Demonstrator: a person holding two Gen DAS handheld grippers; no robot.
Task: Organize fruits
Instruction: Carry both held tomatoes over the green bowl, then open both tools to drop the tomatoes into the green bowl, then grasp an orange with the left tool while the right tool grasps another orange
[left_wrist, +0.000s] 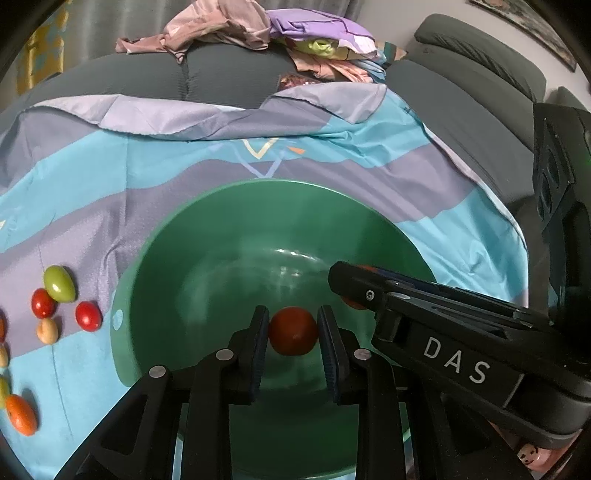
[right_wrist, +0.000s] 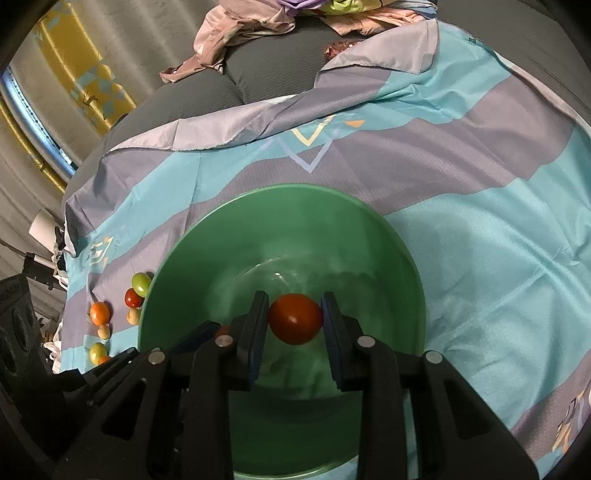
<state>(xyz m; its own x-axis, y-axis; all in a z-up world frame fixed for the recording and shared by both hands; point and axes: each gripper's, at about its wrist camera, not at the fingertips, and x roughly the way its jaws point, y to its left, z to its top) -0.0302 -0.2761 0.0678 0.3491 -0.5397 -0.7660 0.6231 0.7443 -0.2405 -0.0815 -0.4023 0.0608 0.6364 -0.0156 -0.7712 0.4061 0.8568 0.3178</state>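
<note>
A green bowl (left_wrist: 177, 236) sits on a blue and lilac cloth; it also shows in the right wrist view (right_wrist: 221, 225). My left gripper (left_wrist: 293, 332) is shut on a red tomato (left_wrist: 293, 331) and holds it over the bowl. My right gripper (right_wrist: 294, 322) is shut on another red tomato (right_wrist: 295, 318), also over the bowl. In the left wrist view the right gripper's body (left_wrist: 443, 332) reaches in from the right, an orange-red bit showing at its tip. Several small fruits, green (left_wrist: 59, 283), red (left_wrist: 88, 316), orange (left_wrist: 21, 414), lie on the cloth left of the bowl.
The cloth (left_wrist: 332, 155) covers a grey sofa seat (left_wrist: 229, 79). Crumpled pink and purple clothes (left_wrist: 258, 26) are piled at the back. The same loose fruits show left of the bowl in the right wrist view (right_wrist: 133, 297).
</note>
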